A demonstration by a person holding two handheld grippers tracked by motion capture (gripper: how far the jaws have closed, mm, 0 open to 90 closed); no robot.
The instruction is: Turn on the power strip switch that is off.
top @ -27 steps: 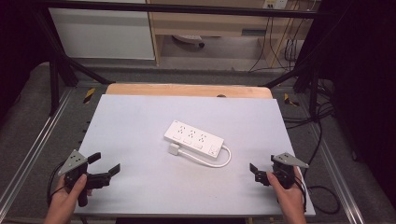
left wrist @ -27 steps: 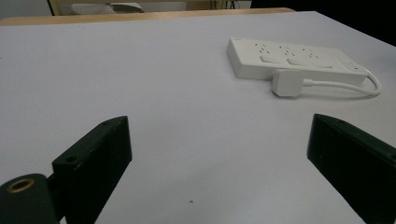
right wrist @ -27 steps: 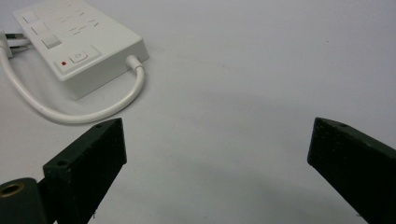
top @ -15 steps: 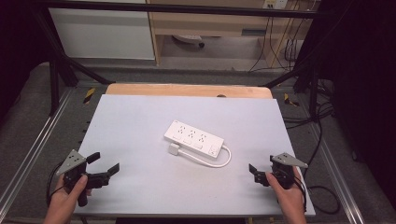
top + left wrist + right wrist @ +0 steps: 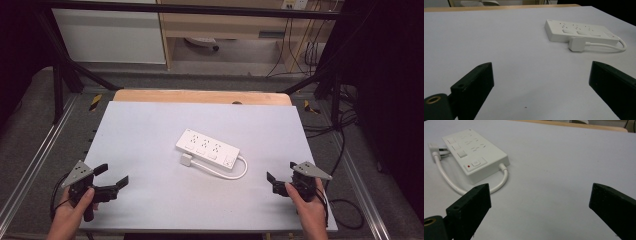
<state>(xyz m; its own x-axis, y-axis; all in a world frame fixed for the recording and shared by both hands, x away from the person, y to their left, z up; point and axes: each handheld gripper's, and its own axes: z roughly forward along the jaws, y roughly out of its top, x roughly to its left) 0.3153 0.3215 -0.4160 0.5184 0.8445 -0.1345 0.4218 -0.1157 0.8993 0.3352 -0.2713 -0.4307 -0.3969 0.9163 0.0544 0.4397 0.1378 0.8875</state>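
A white power strip (image 5: 207,148) lies slanted at the middle of the white tabletop (image 5: 145,125). Its short white cable (image 5: 236,174) loops round to a white plug (image 5: 185,160) resting beside the strip's near side. My left gripper (image 5: 113,175) sits open at the near left corner, jaws wide apart and empty. In the left gripper view the strip (image 5: 579,31) and plug (image 5: 577,44) lie well ahead of the gripper (image 5: 542,67). My right gripper (image 5: 281,172) is open at the near right. The strip (image 5: 474,152) and cable (image 5: 449,182) lie ahead and left of the gripper (image 5: 541,188).
A wooden strip (image 5: 200,96) borders the table's far edge. Metal frame rails (image 5: 35,150) run along both sides. Loose cables (image 5: 345,202) lie on the floor at the right. Broad bare surface surrounds the power strip.
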